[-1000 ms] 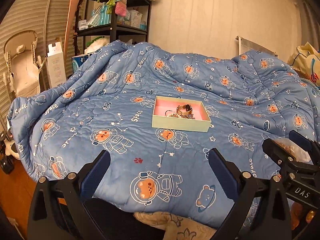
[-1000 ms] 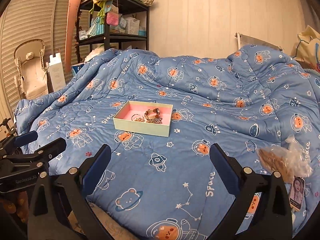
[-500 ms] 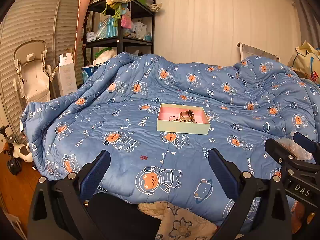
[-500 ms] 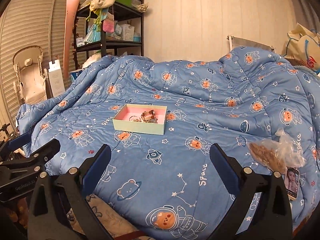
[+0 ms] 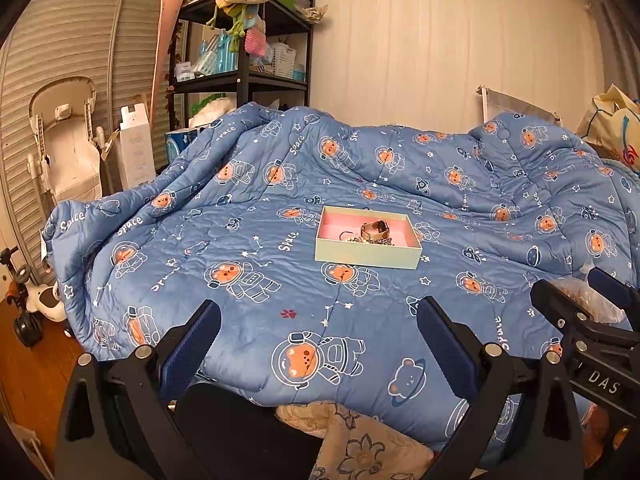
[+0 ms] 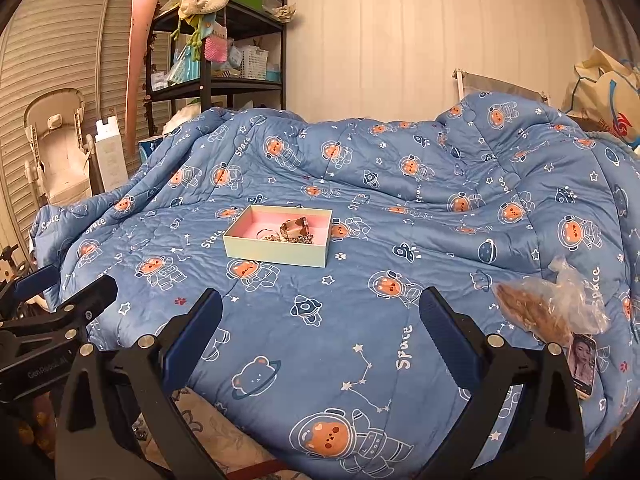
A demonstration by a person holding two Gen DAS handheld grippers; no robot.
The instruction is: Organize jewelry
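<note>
A shallow pale green box point(image 5: 367, 255) point(image 6: 276, 254) with a pink inside lies on a blue quilt point(image 5: 280, 280) point(image 6: 360, 320). In it sits a tangle of jewelry point(image 5: 374, 233) point(image 6: 294, 232): a watch-like band, a ring and chains. My left gripper point(image 5: 318, 340) hangs open near the bed's front edge, well short of the box, with nothing between its fingers. My right gripper point(image 6: 320, 330) is open too, equally far back and empty. Each gripper shows at the edge of the other's view.
A clear plastic bag point(image 6: 548, 312) of brownish stuff and a small photo card point(image 6: 582, 364) lie on the quilt at the right. A black shelf rack point(image 5: 240, 60), a white baby chair point(image 5: 66, 140) and a toy scooter point(image 5: 24, 304) stand at the left. Shopping bags point(image 6: 608, 96) sit far right.
Both grippers have drawn back and up from the bed, so the box looks smaller and farther off. Both stay open and empty. Nothing on the quilt has moved.
</note>
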